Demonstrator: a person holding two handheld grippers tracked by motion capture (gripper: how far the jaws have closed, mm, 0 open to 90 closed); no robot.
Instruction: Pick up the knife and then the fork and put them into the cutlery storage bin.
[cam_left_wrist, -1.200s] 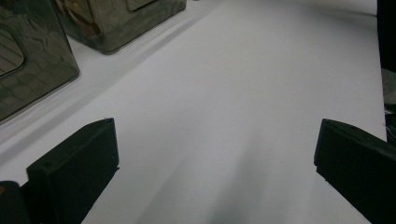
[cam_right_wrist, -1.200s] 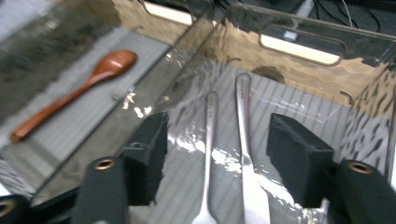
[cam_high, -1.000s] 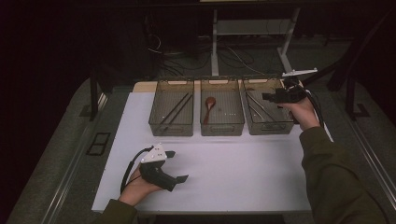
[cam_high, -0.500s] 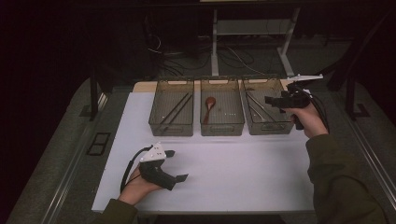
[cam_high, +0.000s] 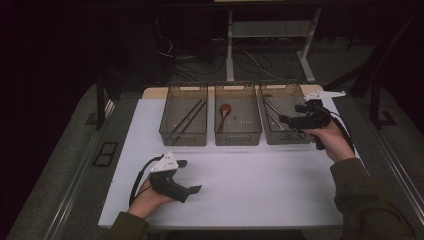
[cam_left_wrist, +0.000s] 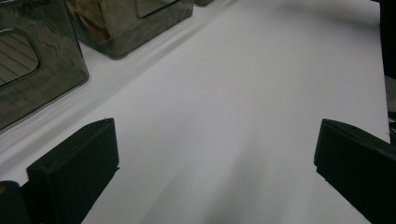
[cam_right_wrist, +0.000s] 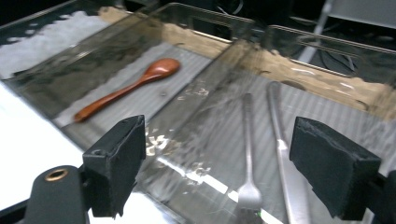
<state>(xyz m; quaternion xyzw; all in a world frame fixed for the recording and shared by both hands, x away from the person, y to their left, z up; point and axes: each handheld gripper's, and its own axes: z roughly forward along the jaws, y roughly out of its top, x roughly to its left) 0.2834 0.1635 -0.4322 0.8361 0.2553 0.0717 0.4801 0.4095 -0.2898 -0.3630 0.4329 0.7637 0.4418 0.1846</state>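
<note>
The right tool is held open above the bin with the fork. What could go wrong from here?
1. The right tool hangs close to the right bin's near wall; lowering it may knock that clear bin.
2. The fork lies close beside another metal utensil; the open jaws may catch both.
3. Both lie flat on the bin floor, so the pads may slip off.

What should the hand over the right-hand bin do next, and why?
Probably lower the right gripper into the right bin toward the fork. Its fingers stand open and empty above the metal cutlery, nothing held yet. The left gripper rests open on the white table.
</note>
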